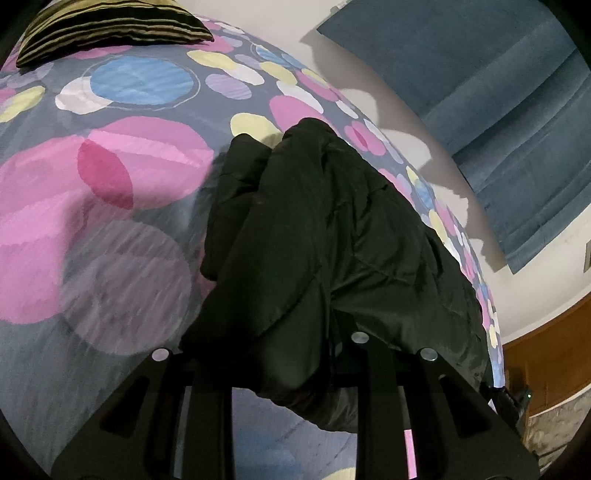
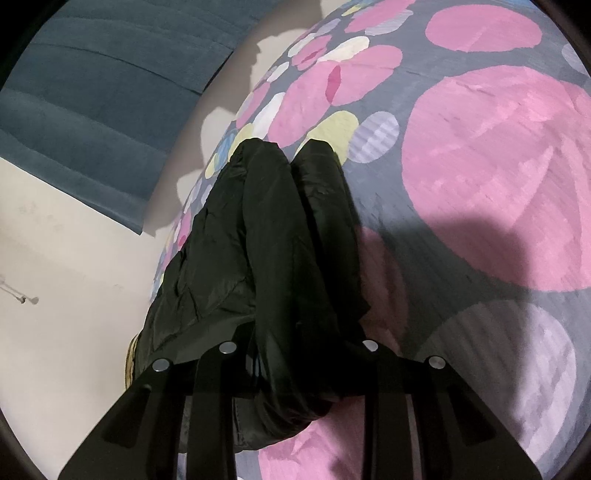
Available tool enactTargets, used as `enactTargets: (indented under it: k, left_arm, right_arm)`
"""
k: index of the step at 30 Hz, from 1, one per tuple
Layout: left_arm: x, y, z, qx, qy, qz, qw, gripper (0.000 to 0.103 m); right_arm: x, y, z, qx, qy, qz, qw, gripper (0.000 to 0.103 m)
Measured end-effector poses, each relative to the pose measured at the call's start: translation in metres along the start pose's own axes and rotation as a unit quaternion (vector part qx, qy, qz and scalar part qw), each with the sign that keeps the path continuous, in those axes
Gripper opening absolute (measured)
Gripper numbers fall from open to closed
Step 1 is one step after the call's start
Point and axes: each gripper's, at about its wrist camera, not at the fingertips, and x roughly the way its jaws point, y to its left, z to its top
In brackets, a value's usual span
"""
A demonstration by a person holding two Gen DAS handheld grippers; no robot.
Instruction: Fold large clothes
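Here, a bulky black quilted jacket of shiny, puffy fabric (image 1: 325, 229) fills the centre of the left wrist view, bunched into thick folds that run from the middle of the frame down to the bottom centre. It lies on a bed covered by a grey sheet printed with large pink, blue, yellow and white circles (image 1: 110, 177). The left gripper (image 1: 295, 373) sits at the bottom centre, and its black fingers (image 1: 373, 391) are clenched on a gathered fold of the jacket, with cloth spilling over and between them. A black-and-olive striped cushion (image 1: 110, 29) rests on the sheet in the upper left of that frame, and a blue-grey curtain (image 1: 498, 103) hangs against a pale wall at the upper right.

In the right wrist view the jacket (image 2: 266, 240) again occupies the centre, two rounded rolls of it pressed side by side. The right gripper (image 2: 299, 373) at the bottom centre likewise has its fingers (image 2: 214, 391) closed around a thick wad of the fabric. The patterned sheet (image 2: 498, 177) spreads across the right half, while the curtain (image 2: 92, 110) takes the upper left.
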Motion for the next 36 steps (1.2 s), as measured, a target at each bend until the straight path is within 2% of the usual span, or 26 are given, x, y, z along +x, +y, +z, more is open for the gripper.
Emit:
enactTargets:
  k: [23, 36]
  left_arm:
    - [-0.024, 0.009, -0.025, 0.006, 0.013, 0.002, 0.9999, 0.023]
    - [-0.019, 0.014, -0.028, 0.012, 0.021, 0.005, 0.9997, 0.024]
  right_arm:
    - [-0.012, -0.009, -0.009, 0.001, 0.004, 0.004, 1.0, 0.028]
    - [-0.005, -0.017, -0.009, 0.008, 0.008, 0.015, 1.0, 0.03]
